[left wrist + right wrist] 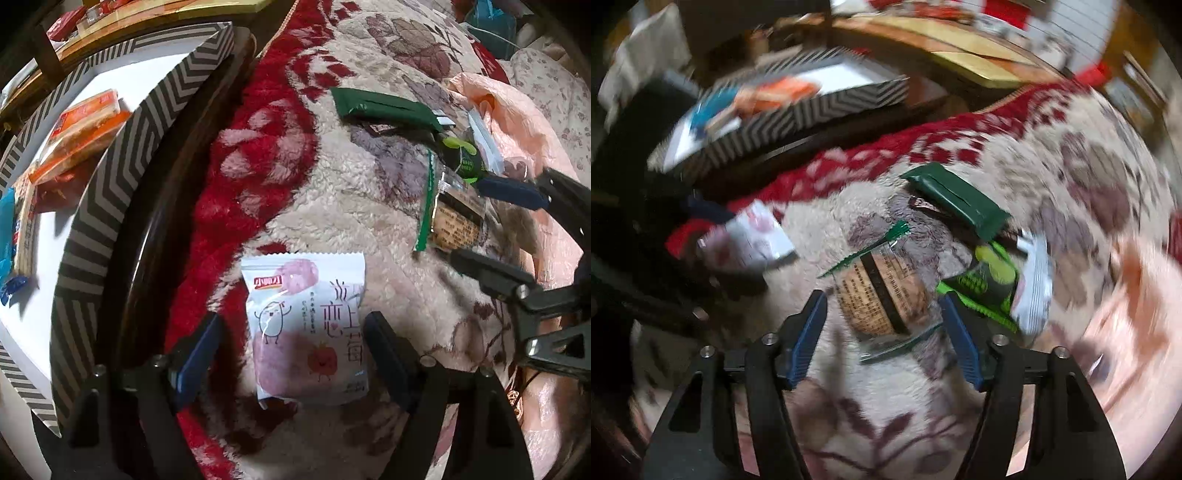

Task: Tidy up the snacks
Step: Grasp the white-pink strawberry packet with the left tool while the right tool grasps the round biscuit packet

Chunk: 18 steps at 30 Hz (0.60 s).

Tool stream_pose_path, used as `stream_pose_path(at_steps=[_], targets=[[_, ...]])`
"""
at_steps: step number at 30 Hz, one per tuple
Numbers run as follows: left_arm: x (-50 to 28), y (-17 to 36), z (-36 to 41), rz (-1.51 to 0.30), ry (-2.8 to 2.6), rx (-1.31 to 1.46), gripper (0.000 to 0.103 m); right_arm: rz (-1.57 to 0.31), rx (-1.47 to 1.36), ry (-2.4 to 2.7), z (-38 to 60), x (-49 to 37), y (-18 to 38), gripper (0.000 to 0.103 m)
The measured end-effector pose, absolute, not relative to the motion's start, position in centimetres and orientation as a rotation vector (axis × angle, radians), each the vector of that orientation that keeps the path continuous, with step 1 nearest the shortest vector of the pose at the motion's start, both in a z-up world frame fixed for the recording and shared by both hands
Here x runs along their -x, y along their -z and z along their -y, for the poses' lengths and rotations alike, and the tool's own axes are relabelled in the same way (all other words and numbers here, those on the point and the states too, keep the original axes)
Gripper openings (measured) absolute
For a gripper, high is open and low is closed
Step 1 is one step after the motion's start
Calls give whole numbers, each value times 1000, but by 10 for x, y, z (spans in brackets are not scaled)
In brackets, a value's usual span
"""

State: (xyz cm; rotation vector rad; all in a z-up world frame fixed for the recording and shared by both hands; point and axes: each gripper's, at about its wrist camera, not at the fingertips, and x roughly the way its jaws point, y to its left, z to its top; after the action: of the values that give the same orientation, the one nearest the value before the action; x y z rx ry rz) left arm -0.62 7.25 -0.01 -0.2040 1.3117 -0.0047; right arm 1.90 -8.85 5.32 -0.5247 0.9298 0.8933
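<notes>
The left gripper (291, 350) stands wide around the white strawberry packet (306, 332) on the blanket (332, 221); the right gripper (882, 332), also wide, probably straddles the brown cake packet (882, 295). Close gently, mid-packet, then carry to the striped box (110, 177).

My left camera looks steeply down, close over the fluffy blanket (369, 221), with the striped box (92, 229) on its left. My right camera looks down too, close but blurry. Both see the dark green packet (388, 109) (956, 199), the white strawberry packet (306, 328) (757, 236) and that box (798, 114).
</notes>
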Motion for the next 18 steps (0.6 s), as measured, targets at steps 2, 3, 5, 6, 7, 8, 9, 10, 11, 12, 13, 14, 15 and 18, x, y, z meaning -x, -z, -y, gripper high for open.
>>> stream_pose_path(at_steps=[2, 3, 5, 6, 7, 8, 9, 10, 11, 12, 13, 14, 15, 18], targets=[[6, 1, -75, -1313, 4, 214, 84, -936, 576, -918, 83, -23, -50, 67], [5, 1, -76, -1313, 2, 218, 84, -940, 593, -925, 82, -24, -48, 67], [3, 2, -75, -1316, 2, 215, 84, -945, 624, -936, 79, -28, -42, 67], [3, 3, -74, -1317, 2, 205, 84, -942, 632, -935, 78, -29, -40, 66], [3, 2, -72, -1314, 3, 195, 84, -943, 629, -932, 77, -30, -39, 65], [4, 2, -71, -1307, 7, 190, 79, -945, 613, -930, 78, -30, -38, 59], [4, 1, -70, -1298, 15, 190, 76, -944, 591, -925, 78, -30, -38, 52], [5, 0, -69, -1288, 18, 184, 71, -938, 555, -906, 81, -29, -38, 51], [7, -1, -67, -1276, 20, 169, 65, -936, 535, -891, 82, -28, -38, 50], [8, -3, -66, -1267, 23, 159, 61, -936, 513, -877, 83, -27, -38, 50], [10, -5, -66, -1257, 25, 151, 57, -945, 472, -857, 88, -26, -38, 50], [12, -6, -66, -1251, 26, 151, 56, -953, 438, -842, 91, -25, -38, 50], [13, -7, -67, -1248, 29, 155, 56, -957, 416, -833, 94, -24, -39, 49], [19, -9, -69, -1237, 35, 165, 56, -958, 315, -805, 106, -16, -45, 49]])
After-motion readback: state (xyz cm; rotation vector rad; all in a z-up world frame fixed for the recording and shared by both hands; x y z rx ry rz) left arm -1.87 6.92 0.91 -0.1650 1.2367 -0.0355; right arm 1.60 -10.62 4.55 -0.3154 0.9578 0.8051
